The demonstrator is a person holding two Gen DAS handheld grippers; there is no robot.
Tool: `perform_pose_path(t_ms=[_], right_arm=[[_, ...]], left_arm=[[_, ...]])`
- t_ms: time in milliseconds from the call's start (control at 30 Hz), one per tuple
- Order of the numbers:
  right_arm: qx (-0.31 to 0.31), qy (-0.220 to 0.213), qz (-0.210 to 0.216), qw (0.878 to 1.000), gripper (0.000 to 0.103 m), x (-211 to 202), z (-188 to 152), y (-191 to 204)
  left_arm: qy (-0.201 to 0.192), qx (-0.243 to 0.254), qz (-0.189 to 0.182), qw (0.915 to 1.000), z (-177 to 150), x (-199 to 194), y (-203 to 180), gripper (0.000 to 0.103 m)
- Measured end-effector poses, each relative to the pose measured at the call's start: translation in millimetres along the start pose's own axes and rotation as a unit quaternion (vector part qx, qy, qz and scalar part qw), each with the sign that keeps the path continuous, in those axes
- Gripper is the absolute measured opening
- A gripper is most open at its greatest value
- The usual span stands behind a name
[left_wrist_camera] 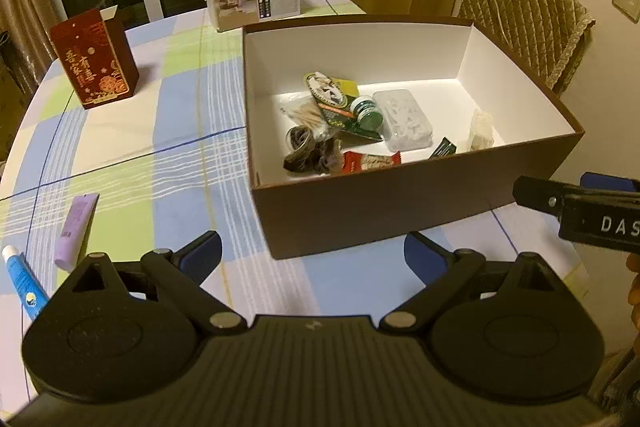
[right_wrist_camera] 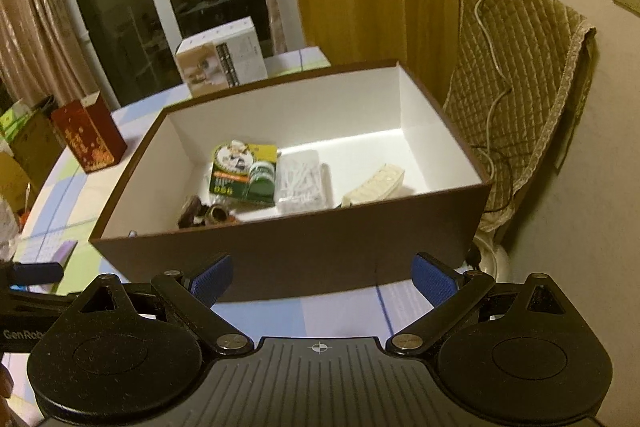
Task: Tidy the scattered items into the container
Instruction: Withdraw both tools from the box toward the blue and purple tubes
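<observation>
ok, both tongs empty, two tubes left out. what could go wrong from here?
1. The purple tube and blue tube lie close together near the table edge; a sloppy approach by the left tongs could knock one off.
2. The box has a tall near wall; a low carry could clip the rim.
3. The right tongs hover close by, so the two could collide.
</observation>
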State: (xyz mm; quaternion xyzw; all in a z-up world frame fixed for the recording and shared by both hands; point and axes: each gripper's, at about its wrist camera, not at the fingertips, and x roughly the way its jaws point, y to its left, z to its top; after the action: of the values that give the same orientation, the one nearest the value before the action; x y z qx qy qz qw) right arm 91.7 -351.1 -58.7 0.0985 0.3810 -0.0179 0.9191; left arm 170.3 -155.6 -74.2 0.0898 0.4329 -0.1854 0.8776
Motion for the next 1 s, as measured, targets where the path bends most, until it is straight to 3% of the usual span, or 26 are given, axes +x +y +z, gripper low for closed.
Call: perform_pose_path(t_ms=[1000], right_arm=[[-0.1,0.07,0.051,0.991,0.101,25.1,-23.5,88.0]], left_arm=[[0.022,-0.04,0.049,0.9978,-40.8,-16.9,63.3,0.097]])
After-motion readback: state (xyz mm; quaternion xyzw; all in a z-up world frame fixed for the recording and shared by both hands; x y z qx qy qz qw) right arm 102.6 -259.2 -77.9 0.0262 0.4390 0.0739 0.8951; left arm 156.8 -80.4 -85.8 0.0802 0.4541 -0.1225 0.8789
